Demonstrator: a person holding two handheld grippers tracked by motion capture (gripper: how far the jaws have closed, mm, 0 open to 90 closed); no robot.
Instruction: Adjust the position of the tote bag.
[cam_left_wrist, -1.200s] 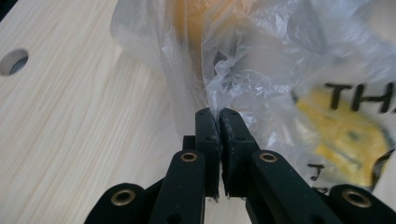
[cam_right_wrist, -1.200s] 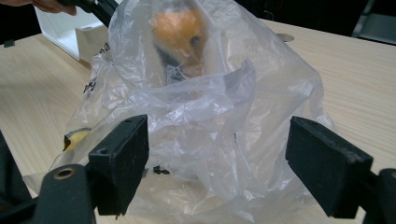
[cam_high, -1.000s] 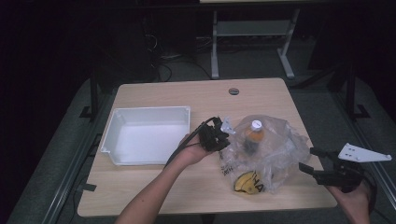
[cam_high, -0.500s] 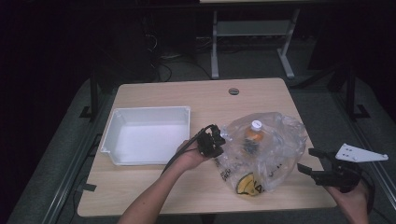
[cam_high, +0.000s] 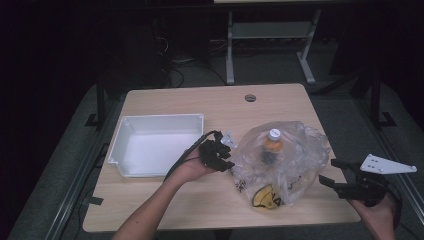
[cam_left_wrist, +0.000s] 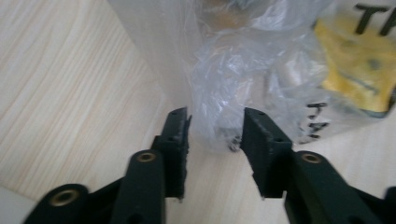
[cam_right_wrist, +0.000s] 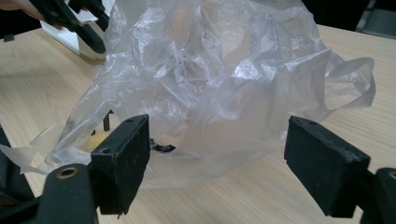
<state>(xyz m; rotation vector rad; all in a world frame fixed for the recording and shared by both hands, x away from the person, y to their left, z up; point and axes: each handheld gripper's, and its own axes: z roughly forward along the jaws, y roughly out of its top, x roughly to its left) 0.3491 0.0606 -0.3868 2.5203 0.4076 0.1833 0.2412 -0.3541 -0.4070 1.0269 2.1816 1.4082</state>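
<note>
Crumpled clear plastic bag (cam_high: 285, 160), yellow print, bottle (cam_high: 272, 145) inside; left hand-held gripper (cam_left_wrist: 215, 135) just opened, half-open, gripping nothing.

On the tabletop (cam_high: 165, 210), the tray (cam_high: 155, 145) lies left of the plastic bag (cam_high: 295, 165); a bottle (cam_high: 271, 147) stands inside the bag.

Plastic bag (cam_left_wrist: 243, 70) print, black letters "T" and "TA", rest unreadable

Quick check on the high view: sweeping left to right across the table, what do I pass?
White rectangular plastic bin → left gripper, black, jaws just opening at the bag's edge → crumpled clear plastic bag holding an orange bottle with a white cap → right gripper, black, jaws open.
</note>
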